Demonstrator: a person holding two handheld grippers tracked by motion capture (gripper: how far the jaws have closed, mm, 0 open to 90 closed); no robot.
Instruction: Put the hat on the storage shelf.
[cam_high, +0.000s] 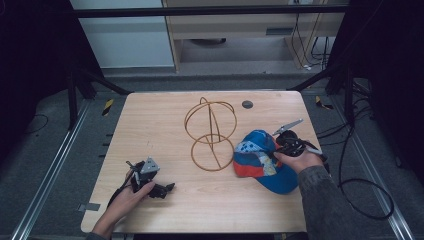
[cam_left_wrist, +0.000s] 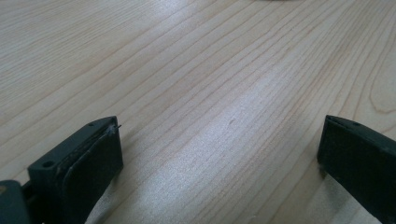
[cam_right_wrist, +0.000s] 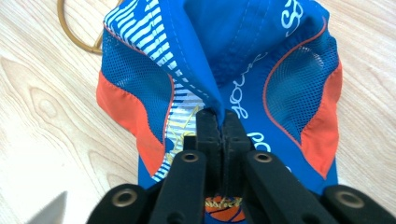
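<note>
At the table's right side, your right gripper (cam_right_wrist: 223, 122) pinches the cap (cam_high: 262, 159) beside the wire stand (cam_high: 211, 134).
Your left gripper (cam_high: 150, 181) rests open; that thin fold could slip free if you lift.

This looks like a lab or test room set up for recording, not a home. A bare light-wood surface (cam_high: 165, 200) stands on grey carpet (cam_high: 45, 150), flanked by metal floor rails (cam_high: 47, 180) at 9 and 3 o'clock. Dark frame struts (cam_high: 95, 80) rise at 10 and 2 o'clock, with yellow-and-black hazard tape (cam_high: 107, 106) by their feet. Black drapes (cam_high: 30, 60) close off both sides. Loose black cables (cam_high: 370, 195) coil on the floor at 3 o'clock, and more hang by a pale wooden cabinet (cam_high: 240, 30) at 12 o'clock.
</note>
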